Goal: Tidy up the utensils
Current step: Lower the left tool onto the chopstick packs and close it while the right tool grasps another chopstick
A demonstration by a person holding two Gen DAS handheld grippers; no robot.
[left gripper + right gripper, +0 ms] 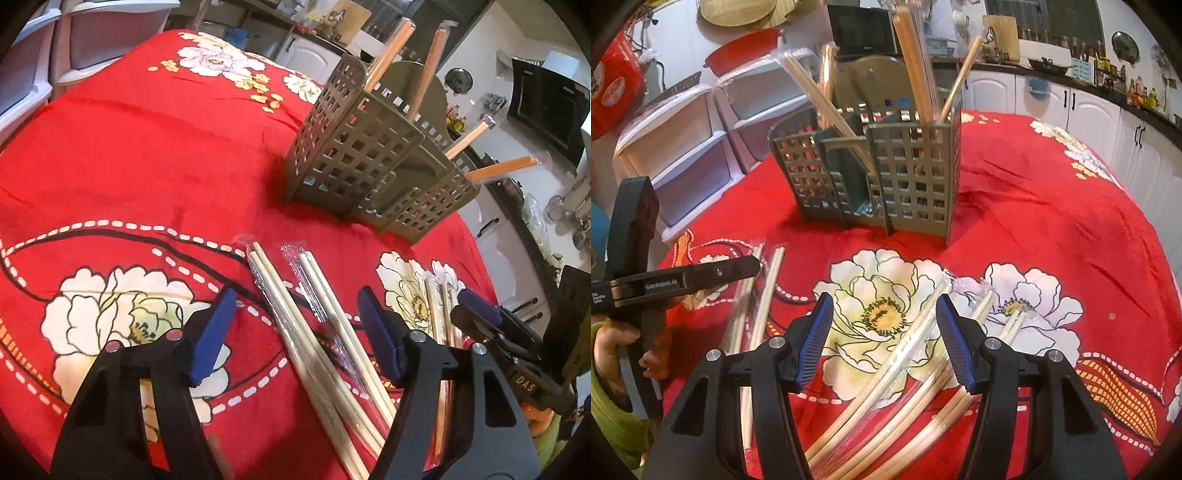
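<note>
The left gripper (295, 328) hangs over the red cloth (147, 166) with its jaws spread wide and nothing between them. Under the gap lie two wrapped pairs of chopsticks (314, 332), flat on the cloth, pointing away toward the caddy (354, 155). A third wrapped pair (439, 317) lies just to the right, partly behind the right gripper (484, 314), which enters that view from the side.

In its own view the right gripper (884, 339) is also wide open and holds nothing. Several wrapped chopsticks (916, 362) lie fanned on the cloth (1052, 221) below and between its fingers; whether the blue pads (951, 343) touch any of them cannot be told through the fisheye curve. More chopsticks (768, 295) lie to the left, beneath the left gripper (753, 267), seen side-on with the person's hand (617, 347) on its handle.

The caddy (871, 170), a grey-green slotted holder with compartments, stands upright on the cloth well beyond both grippers. Wrapped chopsticks (916, 62) already stand tilted in its compartments, some leaning left (820, 96), some right.
</note>
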